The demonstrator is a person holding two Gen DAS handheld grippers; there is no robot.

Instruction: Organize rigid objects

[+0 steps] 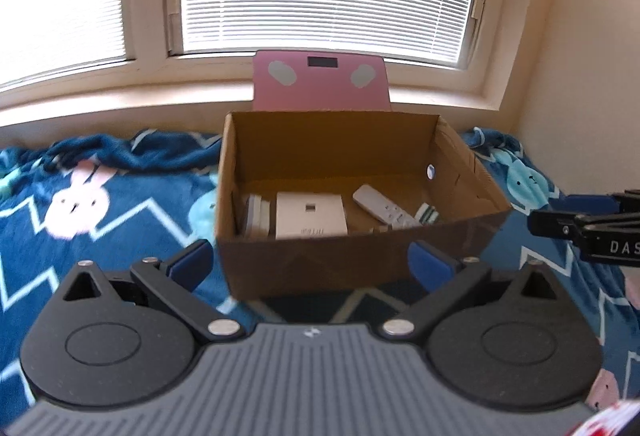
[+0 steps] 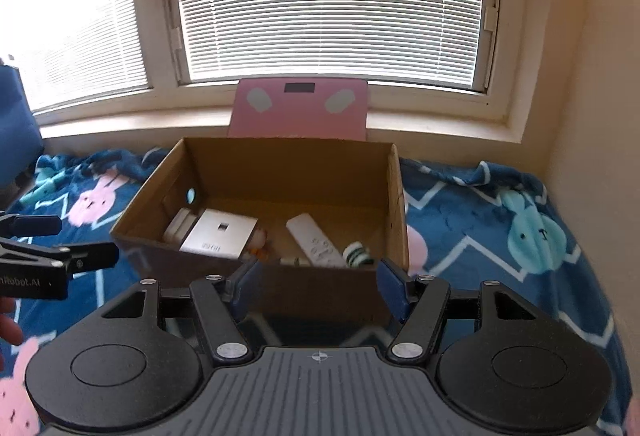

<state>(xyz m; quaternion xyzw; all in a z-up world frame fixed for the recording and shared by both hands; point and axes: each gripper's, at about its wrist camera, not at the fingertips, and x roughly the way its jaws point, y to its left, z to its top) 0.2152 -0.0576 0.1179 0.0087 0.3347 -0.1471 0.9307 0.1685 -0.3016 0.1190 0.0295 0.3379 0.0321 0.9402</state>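
Both claws hang released and empty near the cardboard box [image 1: 320, 260]: left claw [image 1: 312, 264] spread wide, right claw [image 2: 318, 288] narrower. A white remote [image 2: 316, 242] lies inside.

The box's [image 1: 352, 256] near wall hides the front of its floor. The white remote's [image 1: 382, 210] lower end is cut off by that wall, and a green-striped container [image 2: 358, 255] at its 3 o'clock shows only its top. Small orange and pink bits [image 2: 259, 242] beside the white square device [image 2: 218, 234] are too blurred to name. The pink scale's [image 1: 320, 82] lower half stands hidden behind the box.
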